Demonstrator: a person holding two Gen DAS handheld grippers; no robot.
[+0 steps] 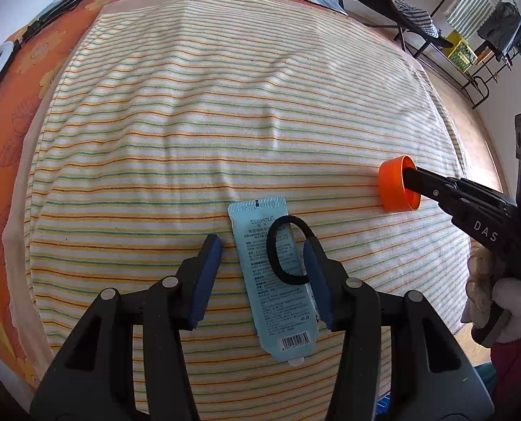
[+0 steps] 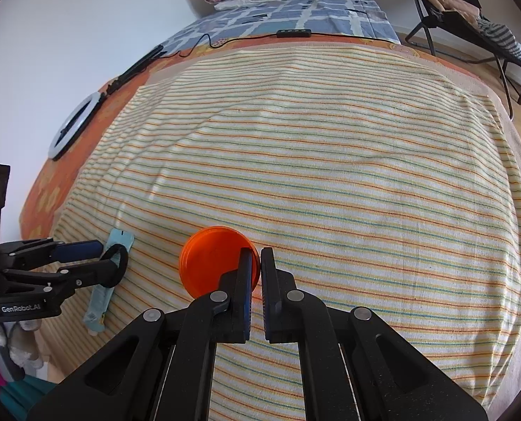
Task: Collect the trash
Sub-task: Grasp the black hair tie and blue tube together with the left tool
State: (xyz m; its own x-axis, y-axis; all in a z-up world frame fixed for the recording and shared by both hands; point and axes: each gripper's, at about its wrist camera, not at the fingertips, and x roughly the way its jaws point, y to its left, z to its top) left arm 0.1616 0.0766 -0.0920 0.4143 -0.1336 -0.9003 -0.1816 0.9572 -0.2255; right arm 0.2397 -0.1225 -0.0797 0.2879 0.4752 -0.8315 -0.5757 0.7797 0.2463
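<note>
While a striped cloth (image 1: 225, 105) covers the bed, the left hand-held gripper (image 1: 262, 256) hovers near the bed's near edge with its jaws parted. A pale blue sachet (image 1: 274, 280) lies flat between them, untouched by the pads. A black hair tie (image 1: 278, 263) rests on the sachet, looped around the right finger's tip. Toward the bed's right edge, the right hand-held gripper (image 2: 257, 263) is clamped on the rim of an orange cap (image 2: 211, 259), one finger inside, one outside. A gloved hand (image 1: 499, 301) holds that gripper.
</note>
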